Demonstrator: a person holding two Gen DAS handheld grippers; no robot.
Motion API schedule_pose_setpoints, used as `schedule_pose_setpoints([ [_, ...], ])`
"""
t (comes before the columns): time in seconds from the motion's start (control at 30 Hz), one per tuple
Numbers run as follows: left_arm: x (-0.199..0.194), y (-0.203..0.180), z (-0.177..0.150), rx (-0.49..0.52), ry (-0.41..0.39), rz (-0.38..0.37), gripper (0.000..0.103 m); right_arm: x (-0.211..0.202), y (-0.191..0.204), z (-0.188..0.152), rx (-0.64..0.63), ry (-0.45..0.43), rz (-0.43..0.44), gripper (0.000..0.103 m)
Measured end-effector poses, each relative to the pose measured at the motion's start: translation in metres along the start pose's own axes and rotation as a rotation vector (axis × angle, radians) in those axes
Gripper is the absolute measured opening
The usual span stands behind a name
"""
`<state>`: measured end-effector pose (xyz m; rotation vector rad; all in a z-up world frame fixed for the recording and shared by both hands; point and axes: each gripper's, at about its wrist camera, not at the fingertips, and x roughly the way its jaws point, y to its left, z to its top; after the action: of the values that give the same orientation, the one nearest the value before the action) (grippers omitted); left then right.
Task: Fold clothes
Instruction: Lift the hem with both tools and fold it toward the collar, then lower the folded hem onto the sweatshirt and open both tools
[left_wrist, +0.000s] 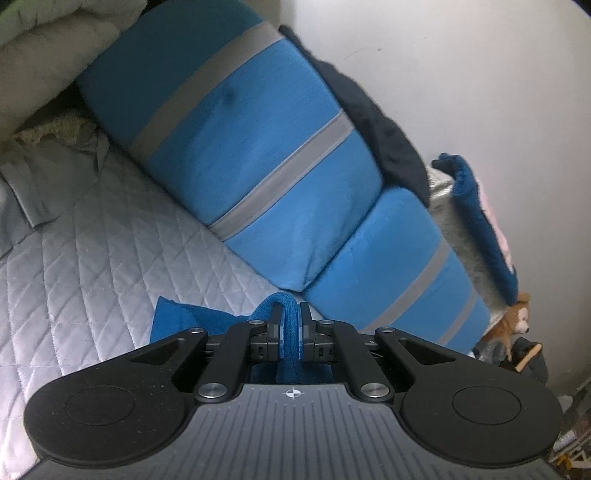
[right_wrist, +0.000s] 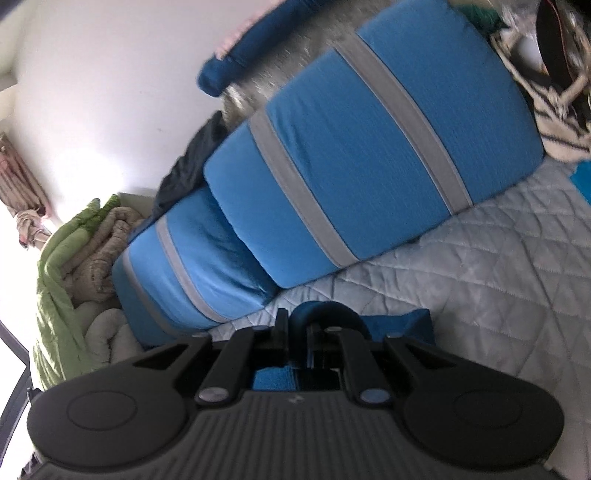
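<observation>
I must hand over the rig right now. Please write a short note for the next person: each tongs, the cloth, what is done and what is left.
Left tongs: shut on the blue cloth.
Right tongs: shut on the same blue cloth, which loops over the tips.
Cloth: held over the grey quilted bed cover, in front of the blue striped cushions.
Done: both edges gripped.
Left: probably lay the cloth down, finish the fold, release. How many folds are made cannot be told.

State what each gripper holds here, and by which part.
Both grip the same blue cloth. The left gripper pinches a bunched fold of its edge; the right gripper likewise clamps a looped fold. Which corners cannot be told.
</observation>
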<state>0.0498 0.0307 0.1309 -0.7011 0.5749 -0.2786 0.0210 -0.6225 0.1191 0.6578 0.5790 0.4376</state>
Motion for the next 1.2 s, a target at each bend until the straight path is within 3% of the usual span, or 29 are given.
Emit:
schedule_pose_setpoints([
  [0.2, 0.023, 0.008, 0.006, -0.012, 0.018, 0.025, 0.006, 0.024, -0.019, 0.002, 0.057, 0.013, -0.022, 0.009],
  [0.43, 0.056, 0.021, 0.006, -0.003, 0.046, 0.088, 0.006, 0.054, -0.033, 0.003, 0.036, 0.032, -0.076, 0.009],
  [0.87, 0.098, 0.060, -0.016, -0.032, 0.113, 0.202, 0.007, 0.109, -0.075, -0.025, 0.022, 0.142, -0.191, 0.011],
  [0.93, 0.101, 0.065, -0.017, -0.049, 0.120, 0.203, 0.009, 0.110, -0.080, -0.028, 0.040, 0.145, -0.194, 0.021],
  [1.0, 0.102, 0.069, -0.017, -0.086, 0.130, 0.200, 0.009, 0.109, -0.082, -0.029, 0.056, 0.151, -0.186, 0.040],
  [1.03, 0.103, 0.070, -0.016, -0.105, 0.136, 0.196, 0.012, 0.109, -0.082, -0.029, 0.063, 0.158, -0.180, 0.043],
  [1.1, 0.102, 0.072, -0.015, -0.143, 0.146, 0.178, 0.020, 0.108, -0.081, -0.030, 0.072, 0.172, -0.171, 0.064],
  [1.17, 0.100, 0.072, -0.013, -0.178, 0.147, 0.141, 0.040, 0.107, -0.077, -0.031, 0.057, 0.184, -0.157, 0.075],
  [1.2, 0.098, 0.070, -0.011, -0.183, 0.145, 0.129, 0.044, 0.106, -0.074, -0.032, 0.047, 0.191, -0.149, 0.080],
])
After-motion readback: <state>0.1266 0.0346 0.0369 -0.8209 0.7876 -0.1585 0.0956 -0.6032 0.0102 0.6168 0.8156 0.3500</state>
